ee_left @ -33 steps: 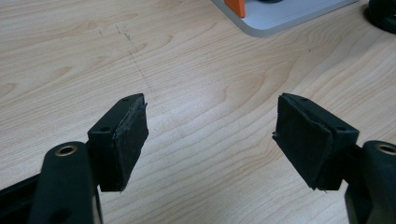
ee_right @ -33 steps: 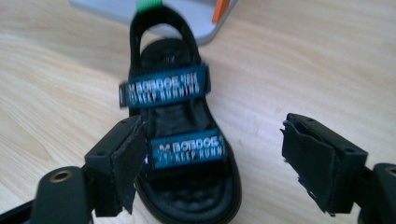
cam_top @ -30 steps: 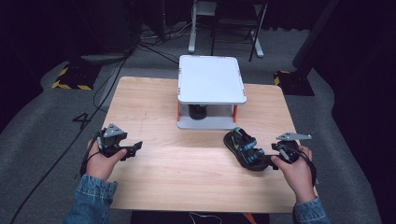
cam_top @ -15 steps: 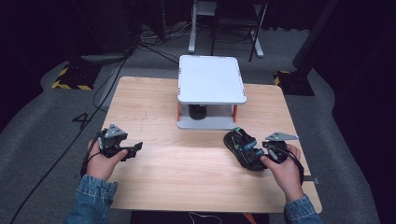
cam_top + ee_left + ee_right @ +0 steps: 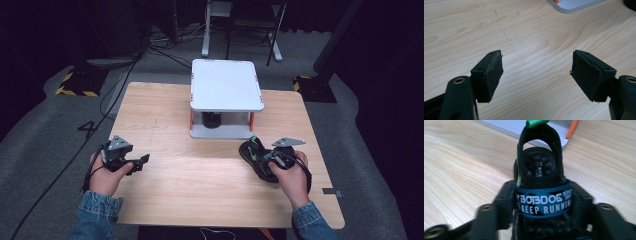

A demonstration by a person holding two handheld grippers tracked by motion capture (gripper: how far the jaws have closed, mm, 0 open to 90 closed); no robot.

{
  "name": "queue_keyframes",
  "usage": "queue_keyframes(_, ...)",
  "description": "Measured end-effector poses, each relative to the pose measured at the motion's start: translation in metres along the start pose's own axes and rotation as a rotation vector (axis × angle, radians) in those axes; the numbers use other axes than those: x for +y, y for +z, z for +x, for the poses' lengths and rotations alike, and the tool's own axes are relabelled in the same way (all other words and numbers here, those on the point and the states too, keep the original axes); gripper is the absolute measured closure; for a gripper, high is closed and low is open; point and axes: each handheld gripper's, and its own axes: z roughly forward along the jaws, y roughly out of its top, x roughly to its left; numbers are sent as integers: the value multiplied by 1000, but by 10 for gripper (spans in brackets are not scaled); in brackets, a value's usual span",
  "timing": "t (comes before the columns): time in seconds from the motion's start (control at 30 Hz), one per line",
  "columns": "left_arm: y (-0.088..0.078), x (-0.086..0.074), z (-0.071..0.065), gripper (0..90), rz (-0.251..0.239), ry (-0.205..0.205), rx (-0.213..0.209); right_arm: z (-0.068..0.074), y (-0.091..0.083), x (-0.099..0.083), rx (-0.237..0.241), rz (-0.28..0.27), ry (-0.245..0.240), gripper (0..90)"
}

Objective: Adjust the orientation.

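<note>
So our right tool (image 5: 271,159) has just been closing on the sandal (image 5: 255,156), squeezing across its strap, just in front of the white shelf (image 5: 226,85) on the table (image 5: 200,180). We think that soft strap could slip and tilt the sandal into the shelf's leg. Left tool (image 5: 536,72) sits wide with nothing in it, well left of the shelf.

sandal (image 5: 541,202) | black, teal strap, green heel tab | upright on table, near shelf

Sandal (image 5: 256,159) on table (image 5: 200,190), just before two-tier stand (image 5: 226,92), another shoe (image 5: 212,120) on its lower shelf
</note>
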Motion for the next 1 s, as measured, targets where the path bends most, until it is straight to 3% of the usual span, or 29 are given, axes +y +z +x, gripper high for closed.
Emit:
queue_keyframes(0.13, -2, -1, 0, 258, -2, -4, 1, 2, -1, 3, 16, 0, -60, 584)
queue_keyframes(0.3, -5, -5, 3, 258, 3, -10, 13, 11, -6, 14, 79, -31, -165, 580)
queue_keyframes(0.37, -6, -7, 4, 258, 6, -10, 12, 17, -6, 18, 102, -39, -178, 572)
queue_keyframes(0.7, -14, -14, 7, 259, 5, -21, 27, 58, 20, 27, 309, -40, -381, 539)
queue_keyframes(0.8, -16, -15, 7, 259, 4, -29, 32, 62, 29, 25, 321, -5, -392, 471)
queue_keyframes(0.93, -17, -17, 8, 259, 2, -31, 39, 59, 28, 27, 315, -22, -306, 326)
queue_keyframes(1.0, -18, -17, 8, 260, 3, -32, 38, 60, 26, 29, 296, -41, -293, 287)
